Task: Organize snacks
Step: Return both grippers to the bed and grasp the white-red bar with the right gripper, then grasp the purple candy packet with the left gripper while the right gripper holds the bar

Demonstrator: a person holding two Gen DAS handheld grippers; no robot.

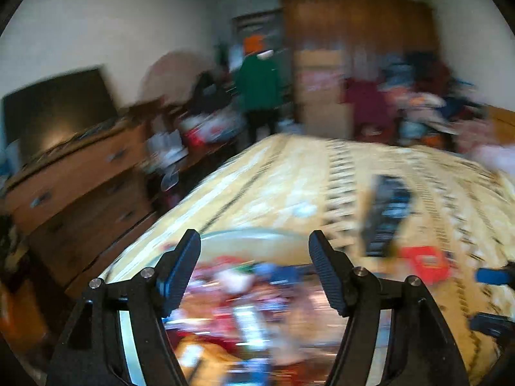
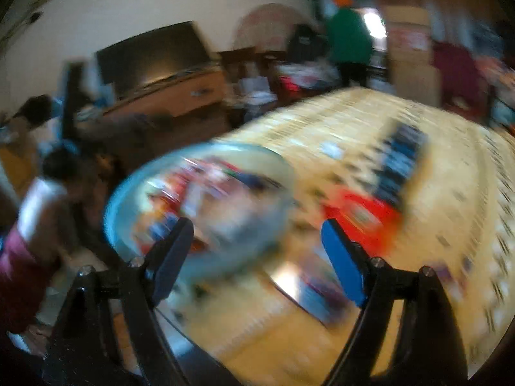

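Both views are smeared by motion. A round bowl with a pale blue rim (image 1: 244, 233) (image 2: 112, 212) sits on the yellow patterned bedspread (image 1: 289, 167) (image 2: 354, 119), heaped with bright snack packets (image 1: 244, 292) (image 2: 206, 189). My left gripper (image 1: 254, 257) hangs open just over the bowl, nothing between its fingers. My right gripper (image 2: 257, 251) is open and empty beside the bowl's right edge. Loose on the spread lie a dark packet (image 1: 386, 215) (image 2: 402, 167), a red packet (image 1: 425, 263) (image 2: 363, 215) and a shiny blue one (image 2: 315, 292).
A wooden dresser (image 1: 74, 177) (image 2: 180, 96) with a dark screen (image 1: 61, 106) runs along the bed's left side. A person in white and maroon (image 2: 32, 225) crouches at the left. Someone in green (image 1: 260, 80) stands at the back by a wardrobe (image 1: 354, 32) and piled clothes (image 1: 428, 103).
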